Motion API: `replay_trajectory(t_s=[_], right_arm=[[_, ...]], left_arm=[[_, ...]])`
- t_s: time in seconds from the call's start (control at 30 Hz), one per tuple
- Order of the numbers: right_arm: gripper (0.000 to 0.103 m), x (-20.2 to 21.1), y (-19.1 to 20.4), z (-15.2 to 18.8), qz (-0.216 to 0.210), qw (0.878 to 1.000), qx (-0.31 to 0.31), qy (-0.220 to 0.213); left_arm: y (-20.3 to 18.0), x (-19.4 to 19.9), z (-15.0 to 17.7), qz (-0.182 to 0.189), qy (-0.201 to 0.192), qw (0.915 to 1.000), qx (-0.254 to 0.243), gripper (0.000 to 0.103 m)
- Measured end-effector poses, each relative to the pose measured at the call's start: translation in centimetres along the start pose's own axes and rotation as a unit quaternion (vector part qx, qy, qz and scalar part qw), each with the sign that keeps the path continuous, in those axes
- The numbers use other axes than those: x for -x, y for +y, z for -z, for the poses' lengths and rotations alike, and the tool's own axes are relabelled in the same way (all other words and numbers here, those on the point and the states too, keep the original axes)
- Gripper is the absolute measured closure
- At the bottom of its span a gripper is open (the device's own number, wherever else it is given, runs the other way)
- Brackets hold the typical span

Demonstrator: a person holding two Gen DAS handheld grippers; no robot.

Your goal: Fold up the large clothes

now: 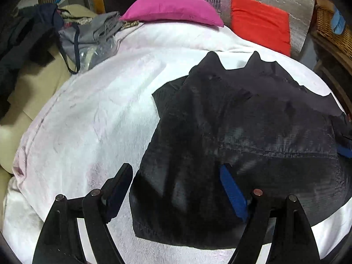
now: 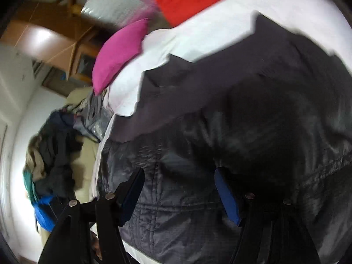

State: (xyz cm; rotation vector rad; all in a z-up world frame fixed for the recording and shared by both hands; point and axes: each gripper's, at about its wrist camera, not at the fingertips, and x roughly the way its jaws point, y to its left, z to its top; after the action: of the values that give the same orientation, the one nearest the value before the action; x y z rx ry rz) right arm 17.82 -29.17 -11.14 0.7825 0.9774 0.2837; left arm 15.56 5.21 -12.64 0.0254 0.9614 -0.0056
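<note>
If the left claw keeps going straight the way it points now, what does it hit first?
Most likely the black jacket spread on the white blanket. The open left claw frames its near-left edge, though the depth is hard to judge.

Bare white cover left of dark jacket; clothes heap beyond.

right tongs: jaws apart over shiny black quilted jacket | jacket spread on white bed cover | magenta pillow beyond
</note>
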Motion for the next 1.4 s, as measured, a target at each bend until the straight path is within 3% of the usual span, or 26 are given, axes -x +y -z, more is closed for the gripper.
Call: replay_trajectory(t_s=[0.17, 0.5, 0.63, 0.77, 0.83, 1.0, 1.07, 1.23, 1.4], right_arm=[[0.033, 1.0, 1.8, 0.7, 0.027, 0.999, 0.036, -0.002], [0.031, 10.9, 0.2, 4.5, 0.064, 0.994, 0.07, -0.051], [0.021, 14.4, 1.8, 6.3, 0.101, 0.985, 0.101, -0.094], [0.021, 15.7, 5.2, 8.3, 0.117, 0.974, 0.158, -0.112], [0.021, 15.9, 5.6, 8.7, 0.1, 0.975, 0.162, -0.112], [0.021, 17.2, 1.8, 6.2, 0.133, 0.976, 0.13, -0.114], [0.021, 17.6, -1.6, 3.3, 0.152, 0.977, 0.102, -0.112], [0.021, 14.6, -9.7, -3.5, 0.126, 0.991, 0.02, -0.041], [0.021, 11.3, -13.3, -6.5, 0.073, 0.997, -0.026, 0.012]], left_arm=[[0.3, -0.2, 0.0, -0.001, 0.0, 1.0, 0.003, 0.016], [0.0, 2.3, 0.4, 0.002, -0.012, 0.9999, 0.002, 0.016], [-1.5, 5.3, 0.6, 0.02, -0.039, 0.999, 0.004, 0.016], [-3.5, 8.2, 1.2, 0.05, -0.063, 0.9967, -0.011, 0.014], [-3.9, 8.9, 1.5, 0.067, -0.069, 0.9952, -0.016, 0.012], [-1.6, 6.6, 0.5, 0.052, -0.047, 0.9976, -0.001, 0.011], [0.6, 4.7, -1.0, 0.041, -0.039, 0.9982, 0.018, 0.011], [3.8, -0.5, -4.8, 0.109, 0.007, 0.9934, 0.035, 0.011], [4.5, -4.0, -6.6, 0.146, 0.045, 0.9877, 0.032, 0.011]])
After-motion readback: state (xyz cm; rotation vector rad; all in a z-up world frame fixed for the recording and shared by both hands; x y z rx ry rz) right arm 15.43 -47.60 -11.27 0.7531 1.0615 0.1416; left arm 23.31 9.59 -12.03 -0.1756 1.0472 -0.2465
